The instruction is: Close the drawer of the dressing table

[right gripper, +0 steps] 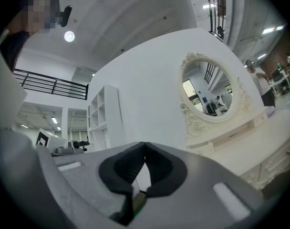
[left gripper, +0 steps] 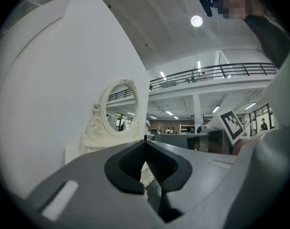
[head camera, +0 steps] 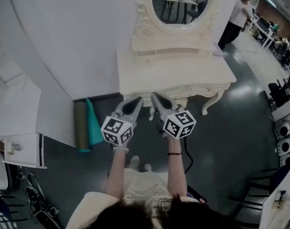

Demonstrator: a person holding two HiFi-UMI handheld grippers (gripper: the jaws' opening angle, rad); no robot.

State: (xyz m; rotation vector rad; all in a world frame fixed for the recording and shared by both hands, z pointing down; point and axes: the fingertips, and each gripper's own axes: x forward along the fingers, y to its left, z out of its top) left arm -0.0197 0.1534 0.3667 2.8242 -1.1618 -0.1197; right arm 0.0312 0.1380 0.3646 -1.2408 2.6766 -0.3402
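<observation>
The dressing table (head camera: 176, 73), white with carved trim and an oval mirror (head camera: 179, 4), stands flush against a white wall (head camera: 64, 37), its front edge facing the person. The steep head view seems to show a small knob (head camera: 208, 88) on the carved front, but not whether the drawer stands out or sits flush. The left gripper (head camera: 137, 99) and right gripper (head camera: 155, 96) are held level, side by side, near the middle of that front edge, each with its jaws pressed together on nothing. A rolled green mat (head camera: 81, 125) leans at the wall's foot left of the table. Dark floor (head camera: 235, 137) lies open to the right of the curved leg (head camera: 212, 101), and a bystander (head camera: 238, 13) stands well apart.
</observation>
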